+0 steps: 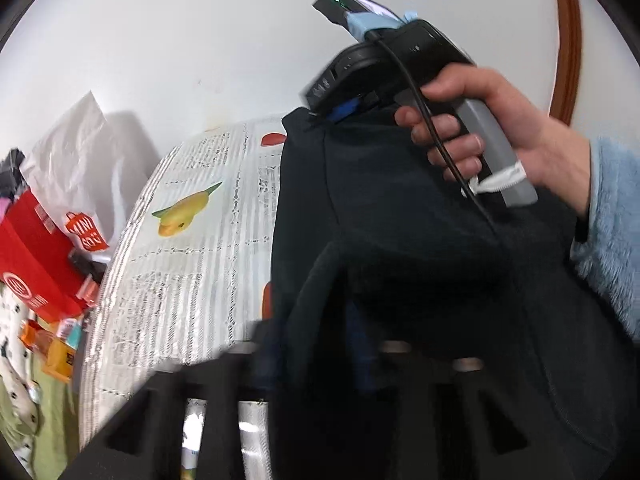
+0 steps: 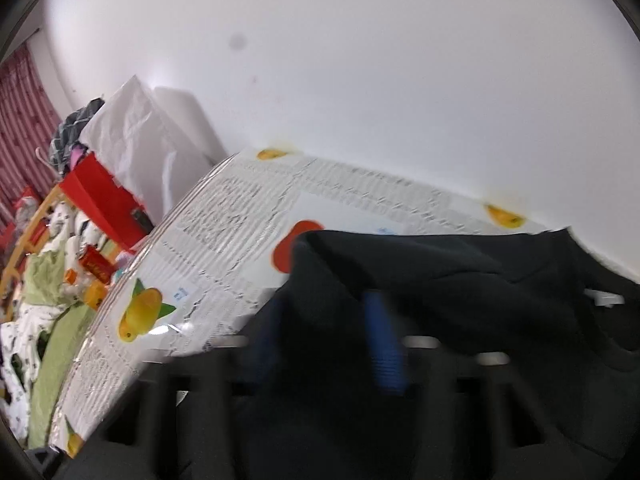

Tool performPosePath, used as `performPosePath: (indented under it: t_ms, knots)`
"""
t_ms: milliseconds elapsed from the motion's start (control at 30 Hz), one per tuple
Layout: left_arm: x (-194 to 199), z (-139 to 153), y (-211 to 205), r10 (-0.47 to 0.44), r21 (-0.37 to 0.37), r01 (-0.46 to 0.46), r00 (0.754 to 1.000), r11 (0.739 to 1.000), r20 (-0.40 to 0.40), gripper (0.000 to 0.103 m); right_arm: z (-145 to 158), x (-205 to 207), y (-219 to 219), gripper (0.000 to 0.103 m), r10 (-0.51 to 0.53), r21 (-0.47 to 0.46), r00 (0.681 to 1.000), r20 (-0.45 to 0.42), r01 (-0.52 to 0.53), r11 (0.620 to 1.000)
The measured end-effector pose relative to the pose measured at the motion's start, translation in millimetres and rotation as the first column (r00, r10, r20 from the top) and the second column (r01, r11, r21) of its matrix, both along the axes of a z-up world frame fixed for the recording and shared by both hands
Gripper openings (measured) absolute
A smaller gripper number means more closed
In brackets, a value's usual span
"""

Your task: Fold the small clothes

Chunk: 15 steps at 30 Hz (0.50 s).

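A dark navy garment [image 1: 400, 220] hangs lifted above the table with the newsprint-and-fruit cover [image 1: 188, 264]. In the left wrist view my right gripper [image 1: 340, 114], held in a hand with a blue fleece sleeve, is shut on the garment's top edge. My left gripper [image 1: 316, 344] has its blue pads buried in the cloth, shut on a lower fold. In the right wrist view the garment [image 2: 440, 280] drapes over my right gripper [image 2: 332, 332]; one blue finger [image 2: 384, 344] shows, blurred.
A white Uniqlo bag [image 1: 80, 184] and a red box [image 1: 36, 264] stand left of the table. Snack packets [image 1: 56, 344] and patterned bedding [image 2: 40, 320] lie beyond the table's left edge. A white wall is behind. A wooden frame [image 1: 568, 40] curves at the right.
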<state>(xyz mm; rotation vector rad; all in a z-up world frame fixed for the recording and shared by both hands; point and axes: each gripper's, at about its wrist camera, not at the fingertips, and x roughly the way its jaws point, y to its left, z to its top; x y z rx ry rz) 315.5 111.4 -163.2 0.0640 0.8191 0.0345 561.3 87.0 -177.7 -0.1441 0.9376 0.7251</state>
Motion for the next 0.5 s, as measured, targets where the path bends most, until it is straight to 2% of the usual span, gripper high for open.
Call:
performPosePath:
  t_ms: [100, 200, 233, 333, 500]
  knots:
    - [-4.4, 6.6, 21.4, 0.032, -0.106, -0.027, 0.999, 0.994, 0.044, 0.008, 22.9, -12.8, -3.3, 0.010, 0.036, 0.091, 0.996, 0.082, -0.043, 0.995]
    - [-7.0, 8.3, 47.8, 0.106, -0.239, -0.091, 0.993, 0.967, 0.048, 0.008, 34.0, -11.1, 2.0, 0.010, 0.047, 0.187, 0.996, 0.078, -0.061, 0.980]
    - [-5.7, 5.8, 54.1, 0.125, -0.270, -0.110, 0.991, 0.957, 0.038, 0.008, 33.1, -7.4, 8.2, 0.010, 0.042, 0.192, 0.997, 0.068, -0.054, 0.980]
    - [-1.0, -5.7, 70.2, 0.170, -0.335, -0.167, 0.985, 0.927, -0.019, 0.008, 18.3, 2.9, 33.6, 0.010, 0.038, 0.143, 0.998, 0.043, -0.044, 0.989]
    - [0.1, -15.8, 80.1, 0.189, -0.361, -0.197, 0.980, 0.912, -0.057, 0.009, -17.1, 11.6, 65.0, 0.010, 0.014, 0.033, 0.999, 0.035, -0.016, 0.999]
